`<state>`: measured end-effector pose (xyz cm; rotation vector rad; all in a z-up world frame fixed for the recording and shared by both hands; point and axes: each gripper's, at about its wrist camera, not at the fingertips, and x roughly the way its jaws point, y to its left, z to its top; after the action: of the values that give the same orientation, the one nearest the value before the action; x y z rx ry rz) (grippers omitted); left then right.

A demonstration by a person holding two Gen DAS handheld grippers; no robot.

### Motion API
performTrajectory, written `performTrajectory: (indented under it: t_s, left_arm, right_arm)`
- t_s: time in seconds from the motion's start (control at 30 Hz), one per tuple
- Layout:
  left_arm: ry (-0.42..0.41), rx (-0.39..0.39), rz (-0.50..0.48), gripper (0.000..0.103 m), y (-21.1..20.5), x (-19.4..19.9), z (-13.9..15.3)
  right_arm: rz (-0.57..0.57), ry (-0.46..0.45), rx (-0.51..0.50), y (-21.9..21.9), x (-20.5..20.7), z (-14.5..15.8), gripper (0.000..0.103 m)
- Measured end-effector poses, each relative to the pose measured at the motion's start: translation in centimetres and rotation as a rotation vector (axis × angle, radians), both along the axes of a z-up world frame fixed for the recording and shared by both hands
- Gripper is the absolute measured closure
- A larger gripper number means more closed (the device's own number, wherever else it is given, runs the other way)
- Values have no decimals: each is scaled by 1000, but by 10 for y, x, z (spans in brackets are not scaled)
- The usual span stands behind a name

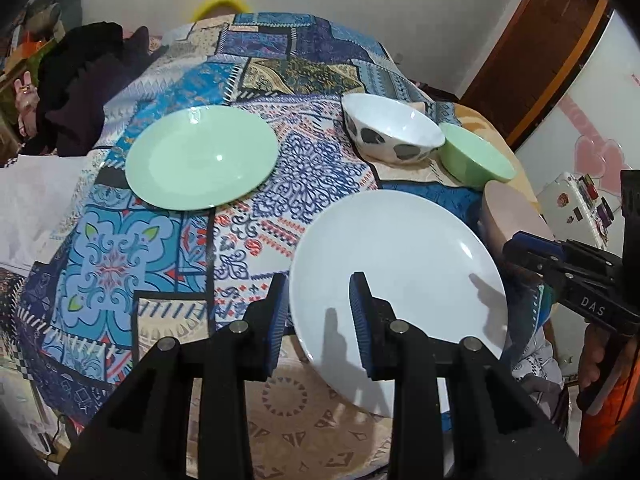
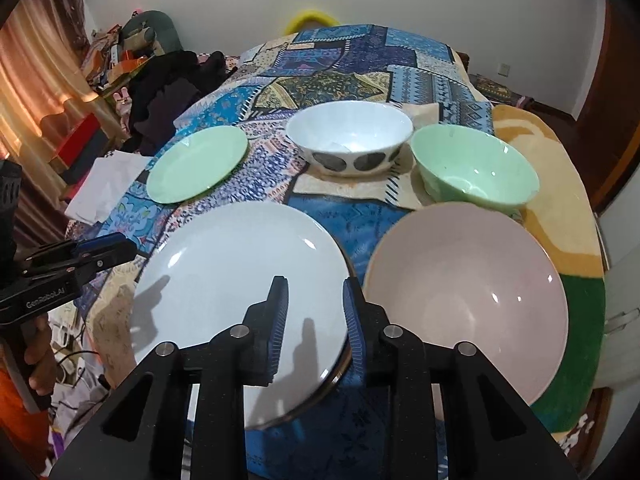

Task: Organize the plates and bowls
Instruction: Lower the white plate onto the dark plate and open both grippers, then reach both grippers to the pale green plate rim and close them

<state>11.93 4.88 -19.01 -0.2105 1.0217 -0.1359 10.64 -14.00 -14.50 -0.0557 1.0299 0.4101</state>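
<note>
Round glossy white plate (image 2: 240, 280) lies flat on the patterned-cloth surface (image 1: 120, 264), its near edges under both tools. Left hand-held gripper (image 1: 318, 300) and right hand-held gripper (image 2: 314, 304) are each narrowly parted, straddling the rim, holding nothing. Pale pink bowl (image 2: 468, 300) sits just beside it.

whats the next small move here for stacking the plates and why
Probably lower the left gripper so its open jaws straddle the near rim of the white plate. Neither gripper holds anything, that rim lies just under the jaws, and the green plate sits bare, ready to take it.
</note>
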Motion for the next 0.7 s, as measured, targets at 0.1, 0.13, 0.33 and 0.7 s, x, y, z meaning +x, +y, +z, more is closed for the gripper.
performTrajectory:
  t_s: [0.1, 0.13, 0.33, 0.7]
  left_arm:
    - [-14, 15, 26, 72, 9, 2, 5]
    - [-17, 17, 36, 72, 12, 2, 6]
    - [-41, 41, 140, 54, 50, 13, 13]
    - [-24, 79, 302, 34, 128, 51, 9]
  right_arm:
    - [19, -13, 16, 9, 9, 7, 66]
    - [27, -19, 19, 14, 12, 9, 65]
    - [91, -55, 28, 45, 36, 20, 52]
    - [190, -27, 11, 108, 94, 7, 46]
